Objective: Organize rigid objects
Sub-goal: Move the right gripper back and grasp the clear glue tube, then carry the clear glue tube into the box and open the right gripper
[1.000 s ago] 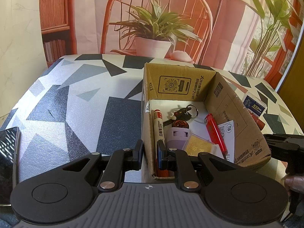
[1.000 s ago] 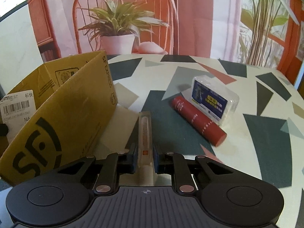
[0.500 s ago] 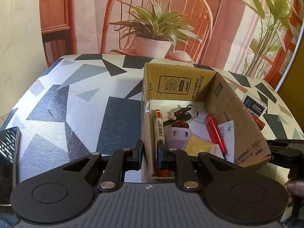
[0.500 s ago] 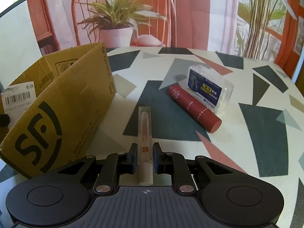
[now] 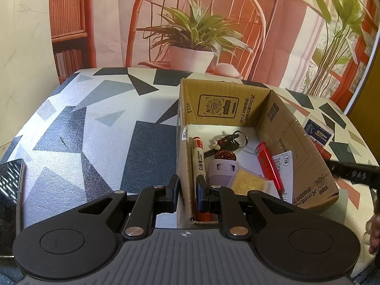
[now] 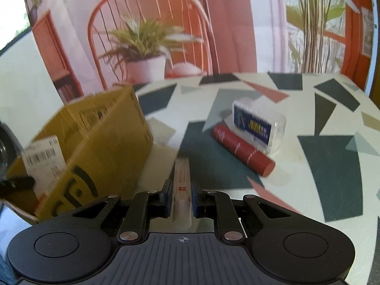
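An open cardboard box (image 5: pixel 294 142) stands on the patterned table; my left gripper (image 5: pixel 187 191) is shut on its near-left wall. Inside lie a red-and-white marker (image 5: pixel 198 159), a key bunch (image 5: pixel 228 142), a lilac cap-shaped object (image 5: pixel 222 169), a gold card (image 5: pixel 249 181), a red lighter (image 5: pixel 269 163) and a white card (image 5: pixel 283 163). My right gripper (image 6: pixel 181 196) is shut on a slim clear stick (image 6: pixel 181 178), lifted beside the box (image 6: pixel 99 147). A red cylinder (image 6: pixel 244 149) and a clear case with a blue label (image 6: pixel 257 124) lie to the right.
A dark phone (image 5: pixel 10 204) lies at the table's near-left edge. The right gripper's black body (image 5: pixel 353 172) and a hand (image 5: pixel 374 232) show beyond the box's right side. A printed backdrop of a chair and plants rises behind the table.
My right gripper has risen and rolled a little with the clear stick, so the box, red cylinder and case sit lower and farther. The left gripper and box have not moved.
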`<move>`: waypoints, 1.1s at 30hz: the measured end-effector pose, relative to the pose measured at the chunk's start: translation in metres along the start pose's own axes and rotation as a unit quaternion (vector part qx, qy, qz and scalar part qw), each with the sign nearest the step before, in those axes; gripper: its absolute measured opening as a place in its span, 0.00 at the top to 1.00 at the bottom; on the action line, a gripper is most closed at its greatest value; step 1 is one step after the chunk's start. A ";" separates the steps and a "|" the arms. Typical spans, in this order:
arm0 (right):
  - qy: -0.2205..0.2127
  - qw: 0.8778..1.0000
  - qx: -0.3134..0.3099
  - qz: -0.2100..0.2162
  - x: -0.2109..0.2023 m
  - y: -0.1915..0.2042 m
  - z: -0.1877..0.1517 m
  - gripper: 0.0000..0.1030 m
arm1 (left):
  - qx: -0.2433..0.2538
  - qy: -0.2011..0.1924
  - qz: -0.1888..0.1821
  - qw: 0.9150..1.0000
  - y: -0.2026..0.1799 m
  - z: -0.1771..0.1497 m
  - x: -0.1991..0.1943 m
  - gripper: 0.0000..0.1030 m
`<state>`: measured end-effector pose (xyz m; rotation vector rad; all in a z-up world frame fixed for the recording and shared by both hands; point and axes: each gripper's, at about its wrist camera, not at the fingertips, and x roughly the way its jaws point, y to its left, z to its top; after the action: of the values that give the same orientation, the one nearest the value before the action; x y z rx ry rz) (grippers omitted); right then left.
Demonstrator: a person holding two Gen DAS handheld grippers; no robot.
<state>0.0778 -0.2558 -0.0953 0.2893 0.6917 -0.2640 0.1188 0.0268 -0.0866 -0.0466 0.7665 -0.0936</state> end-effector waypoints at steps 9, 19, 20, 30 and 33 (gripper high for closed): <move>-0.045 0.998 -0.005 0.031 -0.026 0.011 0.020 0.86 | 0.000 0.000 0.000 1.000 0.000 0.000 0.000 0.85; -0.091 0.994 0.005 0.055 -0.050 0.020 0.037 0.86 | 0.000 0.000 0.000 1.000 0.000 0.000 0.000 0.85; -0.103 0.993 0.003 0.062 -0.055 0.023 0.041 0.86 | 0.000 0.000 0.000 1.000 0.000 0.000 0.000 0.85; -0.141 0.981 -0.072 0.111 -0.080 0.073 0.064 0.86 | 0.000 0.000 0.000 1.000 -0.001 -0.001 0.001 0.85; -0.131 0.980 -0.080 0.124 -0.081 0.078 0.066 0.86 | 0.001 0.000 0.000 1.000 -0.001 -0.001 0.001 0.85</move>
<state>0.0825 -0.1953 0.0201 0.1799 0.4085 -0.0058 0.1187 0.0256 -0.0872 -0.0451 0.7670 -0.0933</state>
